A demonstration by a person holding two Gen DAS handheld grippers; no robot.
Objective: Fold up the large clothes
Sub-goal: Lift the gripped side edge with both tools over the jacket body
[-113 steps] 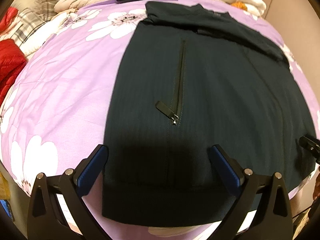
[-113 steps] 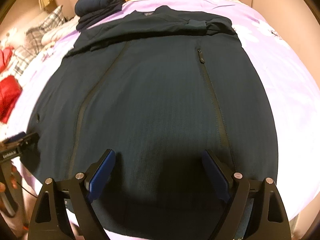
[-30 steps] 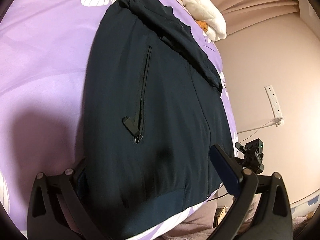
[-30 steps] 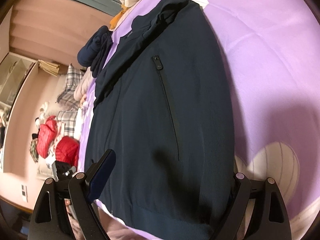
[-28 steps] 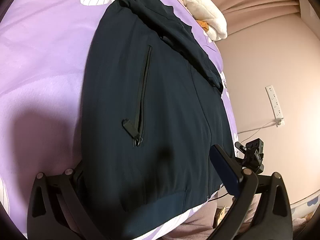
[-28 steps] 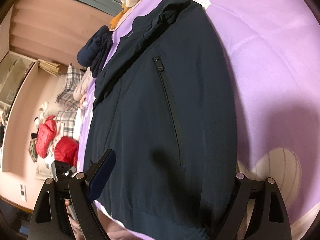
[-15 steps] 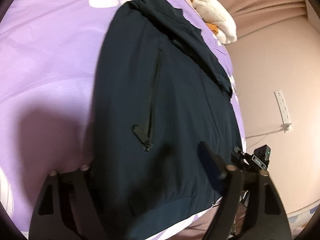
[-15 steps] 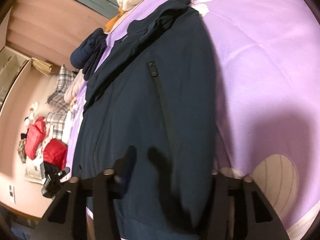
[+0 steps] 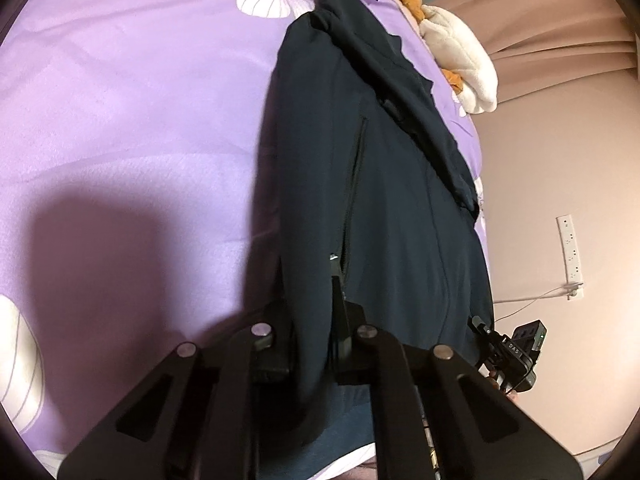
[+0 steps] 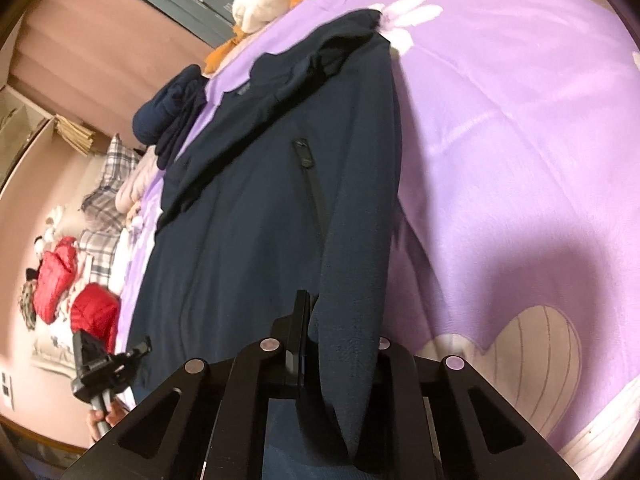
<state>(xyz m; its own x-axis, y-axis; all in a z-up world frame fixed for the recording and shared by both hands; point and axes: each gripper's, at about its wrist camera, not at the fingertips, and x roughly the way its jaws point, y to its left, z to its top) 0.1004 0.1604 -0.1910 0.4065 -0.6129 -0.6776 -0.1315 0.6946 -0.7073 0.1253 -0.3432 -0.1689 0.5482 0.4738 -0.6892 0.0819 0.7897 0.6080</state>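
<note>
Navy fabric fills both my claws. My left gripper [image 9: 312,320] has just been closing and now pinches the jacket [image 9: 384,184] at its hem corner on that side, the cloth bunched between the narrow jaws. My right gripper [image 10: 340,352] has likewise just been closing and clamps the opposite hem corner, a fold of the jacket standing up between its fingers. Both claws point forward and down at the cloth.

Relation that governs the coming move: the jacket lies straight ahead of both claws, its long axis running away from me, hem nearest, collar [image 10: 256,80] farthest. Each hand is nearest its own corner; neither is better placed than the other. From the left wrist view the right gripper [image 9: 516,352] shows at the far hem edge, so the two grips span the hem's width.

The jacket rests front up on the purple bedspread [image 9: 120,120], pocket zip [image 9: 352,200] visible, sleeves folded across the chest. Beyond the collar lie a dark folded pile [image 10: 172,112] and a white cushion [image 9: 460,52], near but apart from the jacket.

Judgement: the next step is to carry the hem forward over the body toward the collar, both hands together, keeping the edge level.
</note>
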